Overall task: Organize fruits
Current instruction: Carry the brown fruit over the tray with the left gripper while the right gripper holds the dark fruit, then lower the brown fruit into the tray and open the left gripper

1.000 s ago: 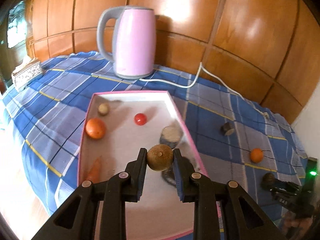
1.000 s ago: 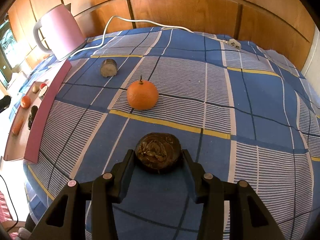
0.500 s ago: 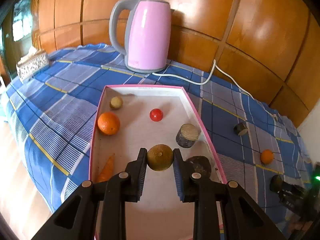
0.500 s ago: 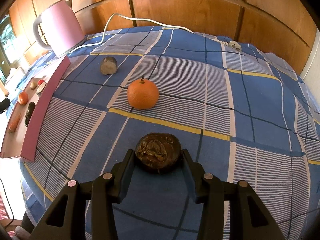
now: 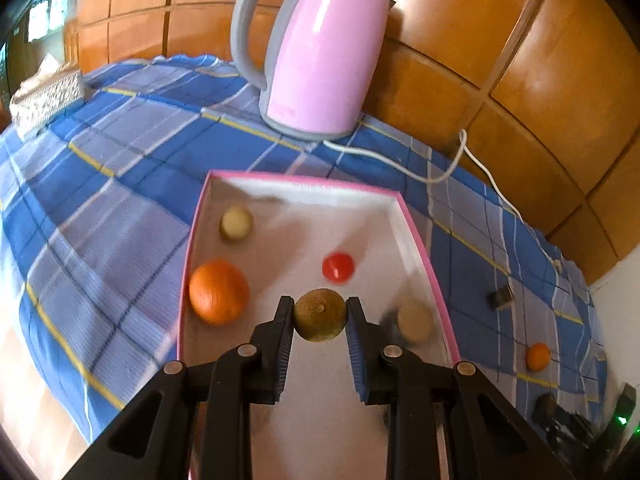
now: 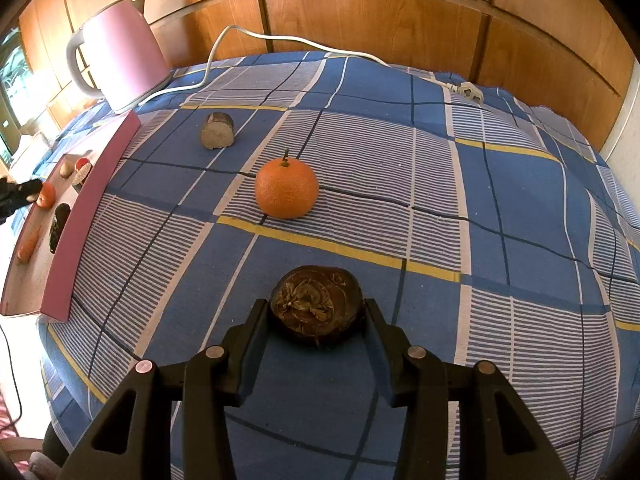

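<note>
My left gripper [image 5: 320, 316] is shut on a round brown-green fruit [image 5: 320, 314] and holds it above the pink-rimmed tray [image 5: 304, 182]. In the tray lie an orange [image 5: 219, 291], a small red fruit [image 5: 338, 266], a pale round fruit [image 5: 236, 223] and a cut brown piece [image 5: 415, 319]. My right gripper [image 6: 318, 312] is shut on a dark brown flat fruit [image 6: 317, 304] resting on the blue checked cloth. An orange [image 6: 286, 189] with a stem lies ahead of it, and a cut brown piece [image 6: 217, 130] farther back.
A pink kettle [image 5: 320, 48] stands behind the tray, its white cord [image 6: 280, 42] running along the wooden wall. A tissue box [image 5: 44, 96] sits far left. In the right wrist view the tray [image 6: 86, 208] lies at the cloth's left edge, holding a carrot [image 6: 29, 245].
My left gripper has moved forward over the tray with the fruit still in it; the kettle and tray contents look nearer. The right gripper has held still on the dark fruit.
</note>
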Demonstrator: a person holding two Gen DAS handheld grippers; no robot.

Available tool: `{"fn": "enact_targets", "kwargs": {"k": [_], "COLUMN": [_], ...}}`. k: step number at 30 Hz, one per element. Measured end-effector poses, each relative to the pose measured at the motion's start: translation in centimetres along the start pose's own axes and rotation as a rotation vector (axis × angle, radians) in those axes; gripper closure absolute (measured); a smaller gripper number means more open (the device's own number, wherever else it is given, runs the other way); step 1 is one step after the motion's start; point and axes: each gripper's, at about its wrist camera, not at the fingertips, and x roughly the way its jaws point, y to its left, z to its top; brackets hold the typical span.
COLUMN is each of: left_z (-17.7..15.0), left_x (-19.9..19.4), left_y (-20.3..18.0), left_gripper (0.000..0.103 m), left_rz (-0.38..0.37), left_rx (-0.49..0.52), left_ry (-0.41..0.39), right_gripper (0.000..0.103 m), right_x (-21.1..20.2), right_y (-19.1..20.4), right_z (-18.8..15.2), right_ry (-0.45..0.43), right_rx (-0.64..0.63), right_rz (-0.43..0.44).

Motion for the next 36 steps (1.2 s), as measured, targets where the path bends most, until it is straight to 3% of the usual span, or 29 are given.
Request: {"fn": "enact_targets", "kwargs": {"k": [6,9,13,17,21,36], "left_z": [2.2,2.2,1.1,-0.4,-2.1,-6.9], "left_x": [2.2,2.4,1.6,0.1,-1.4,-4.5], "left_y": [0.6,0.6,0.3,-0.2,-0.9,-2.4], "left_gripper": [0.076,0.066,0.056,0.055,0.044,0.034], "left_rz": [0.042,0.064,0.091,0.138,0.154,0.155], "left_rx": [0.0,-0.003,0.0,-0.005,0.011,0.025], "left_ry": [-0.004,-0.014,-0.03,-0.06,-0.086,-0.097], "right_gripper": [0.056,0.056,0.056,0.056,0.056,0.056], "right_x": [0.0,0.0,0.0,0.1,0.0,0.0], "right_y": [0.0,0.0,0.0,0.0,0.0,-0.1], "right_z": [0.0,0.0,0.0,0.0,-0.1,-0.1], "right_ry": [0.0,0.0,0.0,-0.002,-0.005,-0.01], "right_rx": [0.0,0.0,0.0,-0.001,0.002,0.013], "right_rz": [0.001,0.002,0.002,0.0,0.0,-0.005]}}
